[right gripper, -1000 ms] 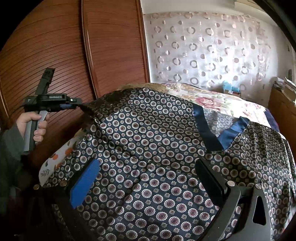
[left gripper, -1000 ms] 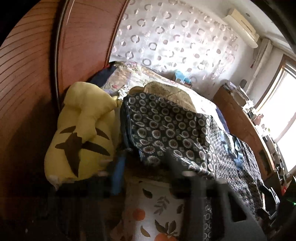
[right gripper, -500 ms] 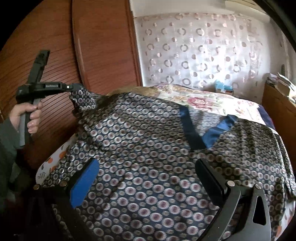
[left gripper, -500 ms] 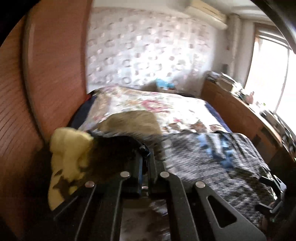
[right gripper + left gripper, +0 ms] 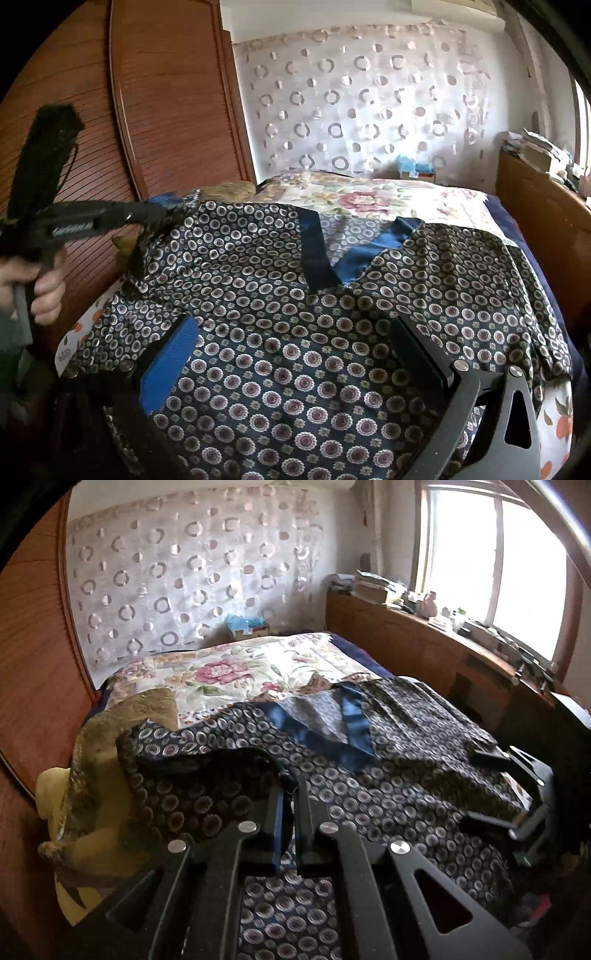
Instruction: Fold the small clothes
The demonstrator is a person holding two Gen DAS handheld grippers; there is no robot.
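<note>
Left tool (image 5: 290, 794) pinches garment (image 5: 295, 314) corner beside the blue collar (image 5: 325, 258) to lift a fold; right tool (image 5: 291, 354) gapes wide, empty.

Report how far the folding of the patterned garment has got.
Done: the patterned garment lies spread on the bed. In hand: the left hand-held gripper is shut on its sleeve end, lifting it. Left: no fold shows yet; the right hand-held gripper hangs open over the body.
</note>
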